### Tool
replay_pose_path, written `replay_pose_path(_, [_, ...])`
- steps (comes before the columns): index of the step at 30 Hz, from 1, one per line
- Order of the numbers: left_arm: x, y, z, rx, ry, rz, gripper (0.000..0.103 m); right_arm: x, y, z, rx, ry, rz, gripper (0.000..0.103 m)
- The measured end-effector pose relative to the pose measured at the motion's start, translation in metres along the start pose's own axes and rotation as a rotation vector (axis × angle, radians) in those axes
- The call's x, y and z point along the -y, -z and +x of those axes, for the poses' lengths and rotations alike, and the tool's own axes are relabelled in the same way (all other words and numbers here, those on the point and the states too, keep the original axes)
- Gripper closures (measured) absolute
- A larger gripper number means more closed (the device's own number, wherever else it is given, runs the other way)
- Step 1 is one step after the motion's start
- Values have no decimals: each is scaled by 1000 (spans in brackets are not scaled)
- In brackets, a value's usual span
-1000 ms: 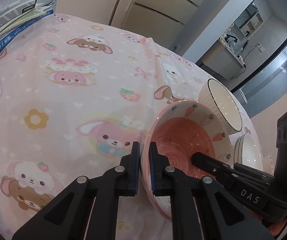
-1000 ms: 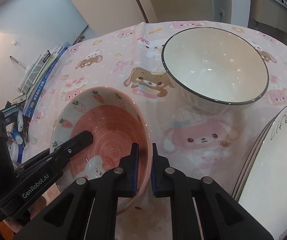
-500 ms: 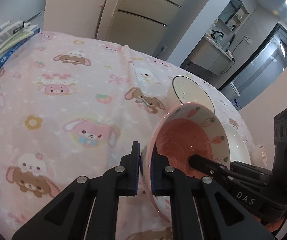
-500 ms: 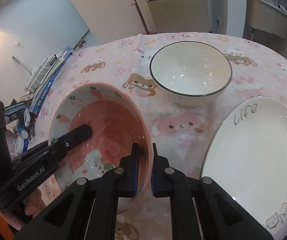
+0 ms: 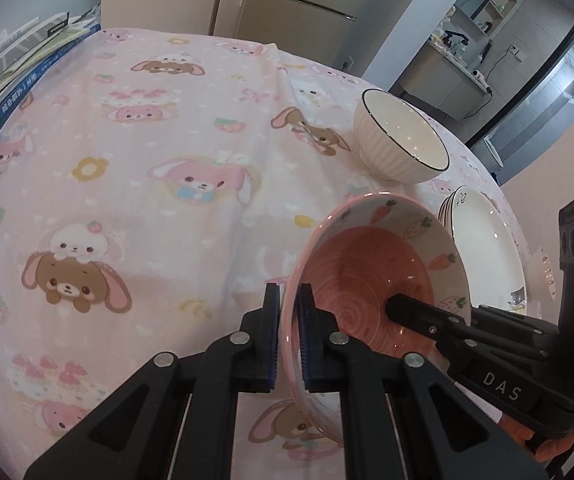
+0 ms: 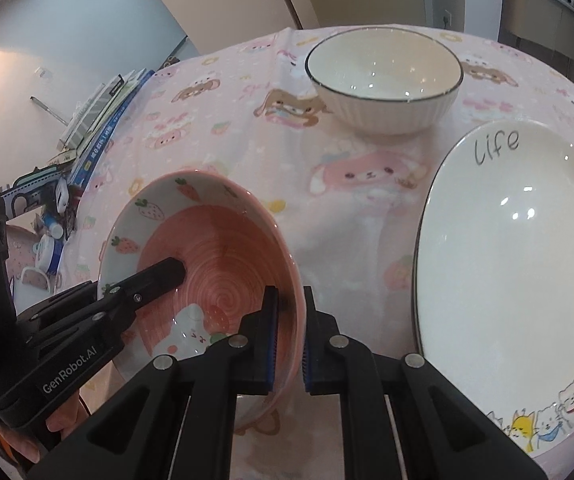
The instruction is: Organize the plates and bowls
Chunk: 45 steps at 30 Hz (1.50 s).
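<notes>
- Pink ceramic bowl with strawberry and carrot rim pattern [image 6: 215, 264]: held clear of the pink cartoon-print tablecloth [image 5: 135, 184], tilted, and pinched at opposite sides of its rim by both grippers.
- Left gripper [image 5: 287, 332]: closed on the bowl's near rim, one pad inside the wall and one outside. Right gripper [image 6: 287, 332]: clamped the same way on the opposite rim. Judged a secure two-point hold.
- Handling note: a glazed rim is slippery, so both hands should travel together at one height; any difference would twist the bowl between the pads.
- White ribbed bowl with thin dark rim line [image 6: 383, 84]: stands upright on the cloth beyond the held bowl, well apart from it. Judged the likely nesting target; the pink bowl should be levelled above it and lowered straight down.
- White plates with "life" lettering and cartoon cats [image 6: 519, 248]: a stack, as the left view's layered edges suggest, just beside the right gripper. Keep the bowl's lower edge clear of their rim in passing.
- Stacked books [image 5: 27, 64]: at the far left table edge, outside the working path.
</notes>
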State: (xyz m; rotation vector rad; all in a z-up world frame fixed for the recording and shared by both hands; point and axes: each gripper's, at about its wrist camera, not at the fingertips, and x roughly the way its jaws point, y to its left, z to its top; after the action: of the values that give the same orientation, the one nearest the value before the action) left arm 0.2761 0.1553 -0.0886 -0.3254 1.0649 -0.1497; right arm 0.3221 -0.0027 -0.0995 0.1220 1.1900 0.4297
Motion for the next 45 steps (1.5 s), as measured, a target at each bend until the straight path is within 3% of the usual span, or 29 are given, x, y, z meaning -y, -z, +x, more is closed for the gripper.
replay_pose_path(20, [-2,1,13,-39,-6,-26,95,4,1,17,-48,13,-10,92])
replay_pose_path(22, [-1,0,8,-28,14,-25,82,2,1,17,-55,20,-31,91])
replay_pose_path(24, [-3,-4,-2,15,24,-34,44,3,-1,17,-69,10,-34,91])
replay_pose_path(25, [-3,-6,-9,53,-2,-34,38,4,-2,17,-84,-4,-33,91])
replay_pose_path(28, [0,-17,-19,103,-90,4,37,10,-6,10,-84,-37,-27,90])
replay_pose_path(30, [1,-25,-22,102,-79,7,37,14,-11,-1,-45,-31,-28,90])
replay_pose_path(33, [11,-40,-27,128,-92,34,37,23,-24,-19,2,-45,-38,79])
replay_pose_path(37, [34,-66,-31,150,-84,94,37,52,-54,-41,69,-39,4,78])
replay_pose_path(41, [55,-96,-16,102,-67,128,42,84,-87,-62,147,53,40,78])
replay_pose_path(45, [64,-129,10,29,-7,82,47,115,-120,-60,149,114,93,78])
